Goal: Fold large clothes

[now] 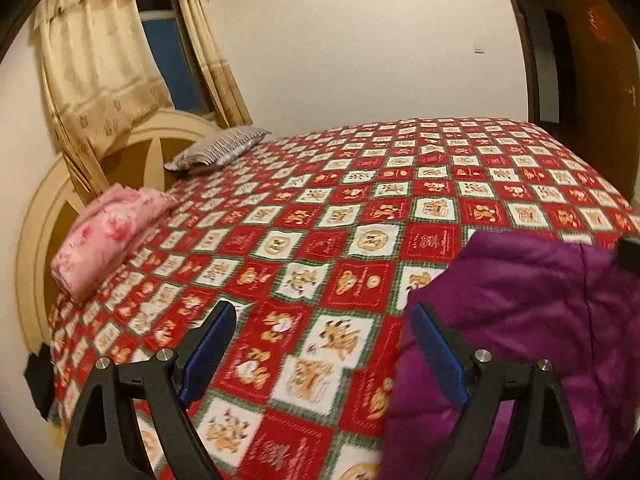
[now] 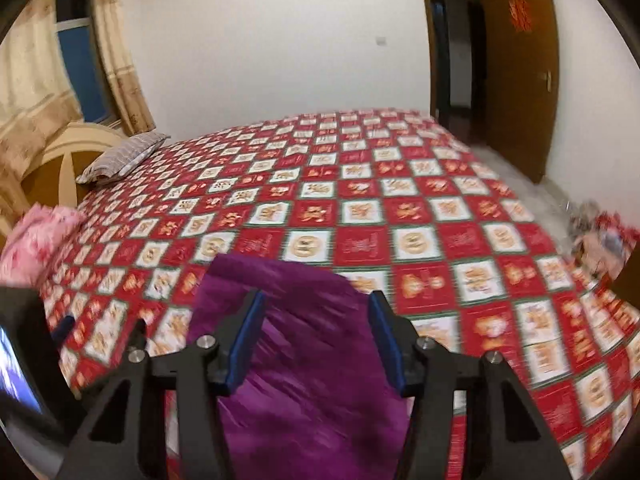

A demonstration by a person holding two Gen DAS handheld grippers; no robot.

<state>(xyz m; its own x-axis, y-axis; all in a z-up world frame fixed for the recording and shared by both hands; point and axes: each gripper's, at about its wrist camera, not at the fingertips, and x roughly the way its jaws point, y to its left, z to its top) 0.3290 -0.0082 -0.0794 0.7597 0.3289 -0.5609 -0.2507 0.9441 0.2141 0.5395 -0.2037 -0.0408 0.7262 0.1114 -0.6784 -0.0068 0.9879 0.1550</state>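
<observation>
A purple puffy garment [image 1: 520, 320] lies folded into a compact shape on the near part of the bed, over the red checked bedspread [image 1: 320, 220]. My left gripper [image 1: 324, 312] hangs open above the bedspread just left of the garment, with nothing between its blue pads. In the right wrist view the purple garment [image 2: 304, 380] fills the gap under my right gripper [image 2: 317, 298]. Its jaws stand apart and the pads do not press on the cloth. Both views are blurred.
A folded pink blanket [image 1: 108, 240] and a striped pillow [image 1: 220, 148] lie by the cream headboard [image 1: 132, 152] at the left. The bedspread [image 2: 360, 200] stretches far ahead. A brown door [image 2: 520, 80] stands open at the right, with clutter [image 2: 600, 228] on the floor.
</observation>
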